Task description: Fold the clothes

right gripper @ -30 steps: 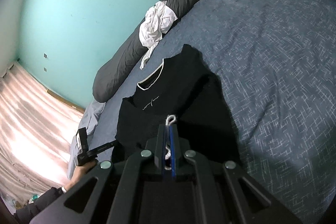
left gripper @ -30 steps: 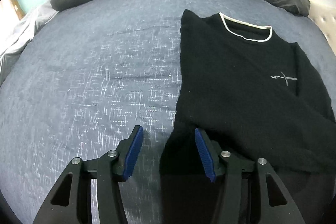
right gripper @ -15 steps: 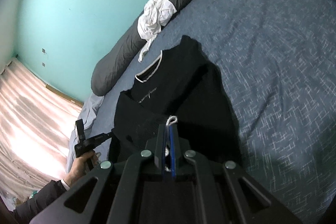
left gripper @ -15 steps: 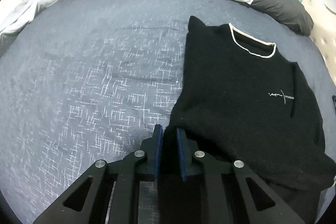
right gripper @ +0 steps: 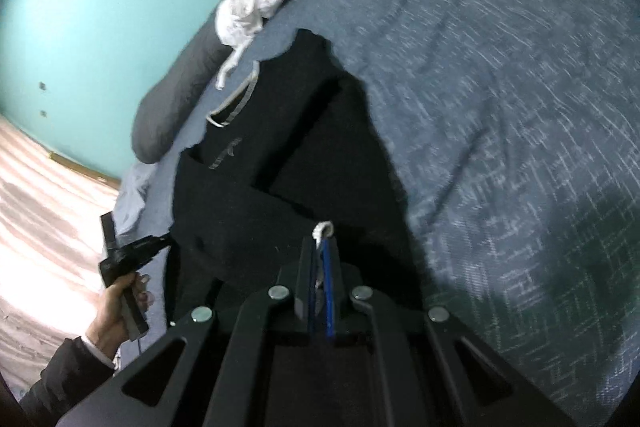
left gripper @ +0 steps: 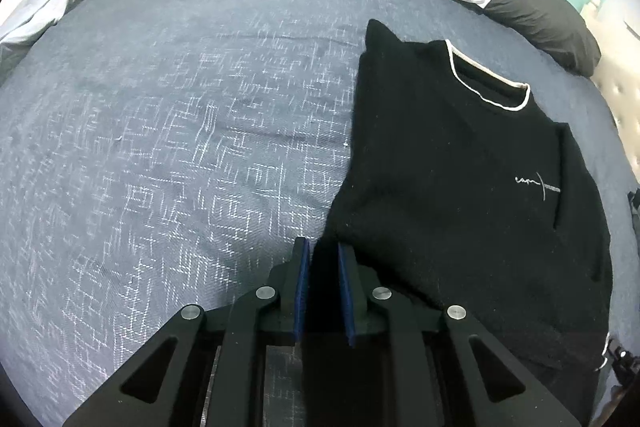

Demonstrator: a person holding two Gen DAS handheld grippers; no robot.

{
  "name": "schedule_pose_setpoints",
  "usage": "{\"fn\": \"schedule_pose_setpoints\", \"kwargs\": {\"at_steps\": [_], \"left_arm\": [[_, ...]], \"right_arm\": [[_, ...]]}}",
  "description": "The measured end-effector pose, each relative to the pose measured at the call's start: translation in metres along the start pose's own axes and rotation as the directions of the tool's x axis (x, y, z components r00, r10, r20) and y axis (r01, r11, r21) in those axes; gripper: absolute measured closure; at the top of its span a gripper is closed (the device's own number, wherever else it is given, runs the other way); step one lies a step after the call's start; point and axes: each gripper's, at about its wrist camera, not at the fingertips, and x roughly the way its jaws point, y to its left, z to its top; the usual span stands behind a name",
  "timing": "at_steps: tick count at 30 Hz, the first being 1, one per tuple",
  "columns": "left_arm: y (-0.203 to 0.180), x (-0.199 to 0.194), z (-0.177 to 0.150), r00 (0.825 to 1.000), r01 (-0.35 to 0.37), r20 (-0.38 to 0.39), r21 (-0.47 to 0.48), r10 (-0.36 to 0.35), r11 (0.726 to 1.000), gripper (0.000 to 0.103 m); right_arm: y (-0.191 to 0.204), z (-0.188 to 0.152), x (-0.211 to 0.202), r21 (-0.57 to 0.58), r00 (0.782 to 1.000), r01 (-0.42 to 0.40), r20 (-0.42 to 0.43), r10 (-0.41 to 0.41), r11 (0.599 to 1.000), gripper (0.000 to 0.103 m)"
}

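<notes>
Sweater [left gripper: 452, 179] lay on bed [left gripper: 180, 147], soft, limp, likely to sag; your left gripper [left gripper: 322, 267] jaws pinched hem corner, right gripper [right gripper: 320, 247] jaws clamped white-trimmed edge.

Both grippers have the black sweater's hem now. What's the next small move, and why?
Probably lift both corners together and carry the hem toward the collar. The left gripper and right gripper are both shut on the black sweater, which lies flat on the bed with its sides folded in.

One small pale script mark is being shown on the chest of the black sweater [left gripper: 460, 187]; it is crossed by a slanted stroke, and its letters are too small to be read reliably.
</notes>
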Motion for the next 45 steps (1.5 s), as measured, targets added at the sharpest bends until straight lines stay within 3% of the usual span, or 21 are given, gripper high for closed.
{"fn": "schedule_pose_setpoints", "kwargs": {"at_steps": [2,9,10,11,13,18,20,23,25,34,45], "left_arm": [[0.000,0.000,0.000,1.000,-0.004,-0.002,0.003,0.004,1.000,0.087],[-0.001,0.000,-0.001,1.000,0.002,-0.024,0.016,-0.001,1.000,0.086],[-0.001,0.000,-0.001,1.000,0.000,-0.026,0.017,0.000,1.000,0.086],[-0.001,0.000,-0.001,1.000,-0.001,-0.028,0.019,0.002,1.000,0.086],[-0.001,0.001,-0.001,0.999,-0.003,-0.032,0.018,0.003,1.000,0.086],[0.000,-0.002,-0.002,0.999,-0.001,-0.035,0.007,0.001,1.000,0.086],[-0.001,-0.002,-0.003,0.999,-0.006,-0.040,0.015,0.006,1.000,0.086],[0.002,0.000,-0.003,0.999,-0.005,-0.045,0.008,0.005,1.000,0.086],[0.003,0.001,-0.002,0.999,-0.003,-0.047,0.005,0.003,1.000,0.086],[0.007,0.005,-0.003,0.999,0.009,-0.052,-0.002,-0.009,1.000,0.085],[0.012,-0.001,-0.004,0.999,0.029,-0.044,-0.032,-0.030,0.999,0.085]], "right_arm": [[-0.004,0.000,0.003,0.012,1.000,0.017,-0.015,-0.017,1.000,0.101],[-0.005,0.001,0.001,0.085,0.997,-0.067,-0.027,0.069,0.994,0.097],[-0.002,0.000,0.004,0.091,0.996,-0.074,-0.050,0.079,0.993,0.091],[0.000,-0.002,0.005,0.088,0.995,-0.070,-0.062,0.075,0.994,0.072],[0.008,-0.004,0.006,0.076,0.996,-0.053,-0.074,0.059,0.996,0.056],[0.022,-0.012,0.012,-0.005,0.995,0.028,-0.092,-0.028,1.000,0.060],[0.019,-0.015,0.017,-0.001,0.994,0.039,-0.097,-0.039,0.999,0.078],[0.016,-0.021,0.024,-0.004,0.993,0.043,-0.111,-0.043,0.999,0.095],[0.015,-0.023,0.023,-0.002,0.994,0.035,-0.104,-0.035,0.999,0.099],[0.030,-0.038,-0.001,-0.028,0.994,0.010,-0.111,-0.013,1.000,0.100],[0.018,-0.046,0.006,-0.017,0.993,0.051,-0.104,-0.053,0.999,0.100]]}}
